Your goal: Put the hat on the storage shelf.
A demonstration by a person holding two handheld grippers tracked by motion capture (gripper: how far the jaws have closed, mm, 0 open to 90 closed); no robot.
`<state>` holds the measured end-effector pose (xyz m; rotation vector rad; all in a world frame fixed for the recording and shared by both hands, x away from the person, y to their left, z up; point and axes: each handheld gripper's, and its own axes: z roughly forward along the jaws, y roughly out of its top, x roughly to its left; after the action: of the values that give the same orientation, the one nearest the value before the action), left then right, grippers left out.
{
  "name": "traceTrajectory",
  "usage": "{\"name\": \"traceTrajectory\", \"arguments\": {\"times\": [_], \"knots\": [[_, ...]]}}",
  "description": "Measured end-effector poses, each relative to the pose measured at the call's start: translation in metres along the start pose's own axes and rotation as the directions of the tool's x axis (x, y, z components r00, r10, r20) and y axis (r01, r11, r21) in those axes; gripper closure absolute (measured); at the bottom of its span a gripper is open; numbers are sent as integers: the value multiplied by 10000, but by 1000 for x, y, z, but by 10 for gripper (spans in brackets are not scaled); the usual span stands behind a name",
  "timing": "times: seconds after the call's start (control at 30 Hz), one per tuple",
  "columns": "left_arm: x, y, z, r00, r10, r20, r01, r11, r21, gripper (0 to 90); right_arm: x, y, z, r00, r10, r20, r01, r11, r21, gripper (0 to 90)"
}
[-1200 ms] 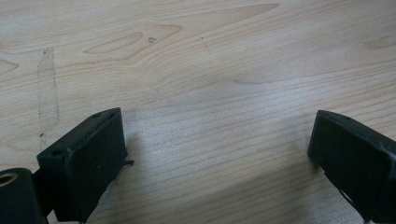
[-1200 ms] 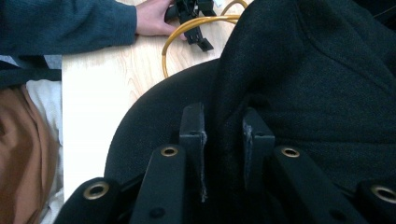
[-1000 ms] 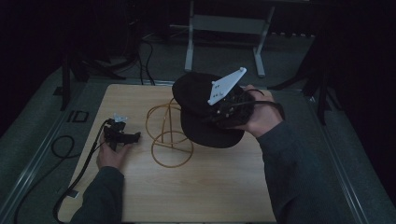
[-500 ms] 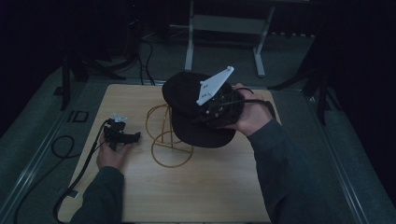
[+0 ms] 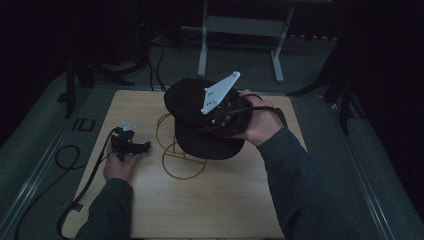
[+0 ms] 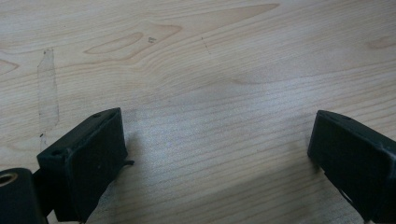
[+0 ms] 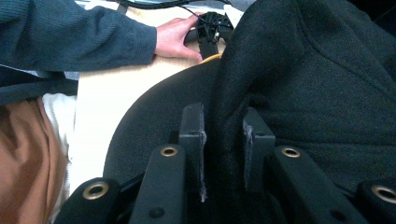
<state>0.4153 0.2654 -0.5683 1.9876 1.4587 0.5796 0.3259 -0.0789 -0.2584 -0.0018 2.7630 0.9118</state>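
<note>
Carried leftward, the black fabric cap (image 5: 200,120) now overlaps the gold wire stand (image 5: 175,150), pinched in the right gripper (image 7: 223,135); the left gripper (image 6: 217,154) rests wide open, empty, on the wooden table (image 6: 210,56).

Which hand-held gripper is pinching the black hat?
The right hand-held gripper: its jaws are shut on a fold of the black hat. The left hand-held gripper rests open on the table.

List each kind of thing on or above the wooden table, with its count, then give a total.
Black cap: 1
Yellow wire stand: 1
Handheld grippers: 2, left gripper and right gripper
Total: 4
</note>
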Motion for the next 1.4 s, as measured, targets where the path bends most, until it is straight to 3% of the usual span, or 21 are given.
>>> {"name": "traceTrajectory", "arguments": {"times": [0.5,0.97,1.4], "knots": [[0,0,0,10000,-6,11,6,10000,-1,38,3,15,13,9990,-368,-257,368,9993,11,747],[0,0,0,10000,-11,8,11,10000,-5,38,3,18,18,9989,-342,-309,337,9993,-147,747],[0,0,0,10000,-23,7,23,10000,-15,38,7,29,29,9964,-629,-567,622,9980,-139,745]]}}
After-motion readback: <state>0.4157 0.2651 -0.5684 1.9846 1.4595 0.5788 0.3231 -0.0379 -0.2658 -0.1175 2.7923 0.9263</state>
